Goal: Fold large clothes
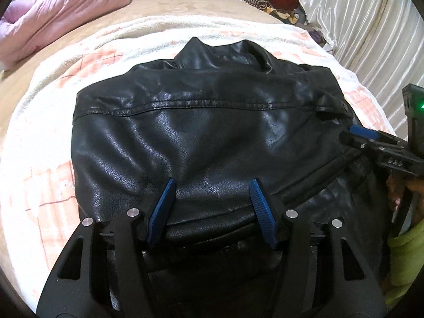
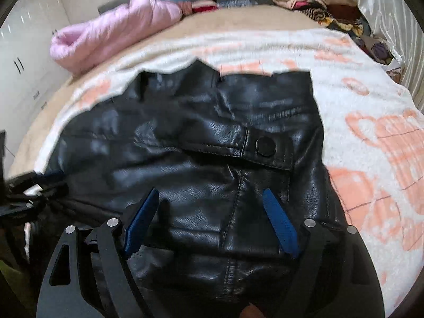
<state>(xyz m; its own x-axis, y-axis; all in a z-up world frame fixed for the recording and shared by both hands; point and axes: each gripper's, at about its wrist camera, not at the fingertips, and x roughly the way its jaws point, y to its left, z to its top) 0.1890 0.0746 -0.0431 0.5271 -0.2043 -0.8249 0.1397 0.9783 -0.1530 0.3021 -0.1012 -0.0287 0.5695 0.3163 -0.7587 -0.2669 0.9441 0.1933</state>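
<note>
Across the blanket point(image 1: 39, 122) on the bed lies the black leather jacket point(image 1: 201, 137), back up. Both jaws gape: left hand-held gripper point(image 1: 212, 206), right hand-held gripper point(image 2: 212, 217). Pinch its near hem evenly, then fold toward the collar.

Black jacket point(image 1: 201, 137); white blanket point(image 1: 39, 137), peach-patterned.

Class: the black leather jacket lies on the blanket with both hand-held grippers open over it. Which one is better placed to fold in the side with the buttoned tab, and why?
Right hand-held gripper, probably: it hangs open over the jacket just below the buttoned tab, near that edge. The left hand-held gripper sits over the jacket's middle back.
</note>
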